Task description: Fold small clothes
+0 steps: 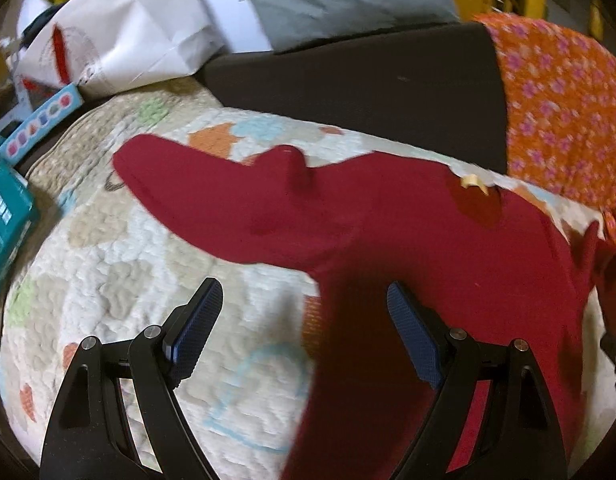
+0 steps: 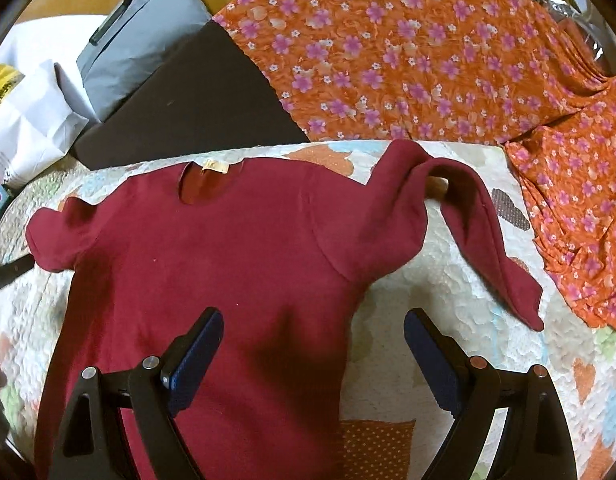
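A small dark red long-sleeved top [image 2: 212,264] lies flat, neck away from me, on a pale patchwork quilt [image 2: 427,288]. In the left wrist view the red top [image 1: 427,240] stretches right, its left sleeve [image 1: 196,188] lying out flat to the left. In the right wrist view its right sleeve [image 2: 479,216] is bent and rumpled, cuff toward me. My left gripper [image 1: 304,312] is open and empty, above the top's left side edge. My right gripper [image 2: 313,334] is open and empty, above the top's right side edge.
An orange floral cloth [image 2: 427,52] lies behind and to the right of the quilt. A dark brown cushion [image 1: 359,96], a grey bag [image 1: 339,4] and a white paper bag [image 1: 120,32] stand at the back. Teal boxes [image 1: 4,224] sit at the left edge.
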A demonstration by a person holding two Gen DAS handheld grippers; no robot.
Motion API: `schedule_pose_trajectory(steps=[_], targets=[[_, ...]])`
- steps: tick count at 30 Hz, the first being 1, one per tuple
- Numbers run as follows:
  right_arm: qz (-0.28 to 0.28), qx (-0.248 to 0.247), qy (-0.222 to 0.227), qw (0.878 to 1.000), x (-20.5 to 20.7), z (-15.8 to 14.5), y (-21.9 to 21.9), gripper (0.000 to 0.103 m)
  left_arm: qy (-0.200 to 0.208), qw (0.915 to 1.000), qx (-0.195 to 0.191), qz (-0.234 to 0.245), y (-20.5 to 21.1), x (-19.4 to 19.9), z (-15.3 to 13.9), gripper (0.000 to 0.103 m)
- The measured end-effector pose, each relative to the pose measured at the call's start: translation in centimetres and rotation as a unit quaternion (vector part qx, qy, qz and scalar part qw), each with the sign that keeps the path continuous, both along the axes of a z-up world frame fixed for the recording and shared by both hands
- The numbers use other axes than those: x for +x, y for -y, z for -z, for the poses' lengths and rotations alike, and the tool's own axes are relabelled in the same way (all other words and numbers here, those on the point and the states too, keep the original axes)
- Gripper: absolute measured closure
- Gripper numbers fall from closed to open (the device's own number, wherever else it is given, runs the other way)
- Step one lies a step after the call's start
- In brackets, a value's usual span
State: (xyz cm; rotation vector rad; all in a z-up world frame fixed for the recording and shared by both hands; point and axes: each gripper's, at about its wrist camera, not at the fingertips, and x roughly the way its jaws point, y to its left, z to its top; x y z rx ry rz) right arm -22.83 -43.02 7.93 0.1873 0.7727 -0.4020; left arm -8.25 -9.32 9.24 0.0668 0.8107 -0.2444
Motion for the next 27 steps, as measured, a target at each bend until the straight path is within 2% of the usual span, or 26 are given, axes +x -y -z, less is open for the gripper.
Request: schedule_pose_trajectory(steps=[3,6,15,27], targets=[[0.009,0.006,0.002,1.0,-0.1,0.0,0.2,0.012,0.017,0.9992,0.024,0.027,1.8,-1.1,0.3,0.018],[0.018,0.008,0.0,1.0,-0.1,0.1,0.5,0.012,0.016,0.9986,0.026,0.044,2.6,-1.6,0.6,0.018],[0.028,0.019,-0.005,0.999,0.0,0.7,1.1,0.012,0.013,0.9988,0.011,0.045,2.5,-1.5,0.6,0.018],[0.032,0.015,-0.013,0.999,0.2,0.8,1.0,0.012,0.022,0.9982,0.021,0.052,2.9,-1.6,0.6,0.018]])
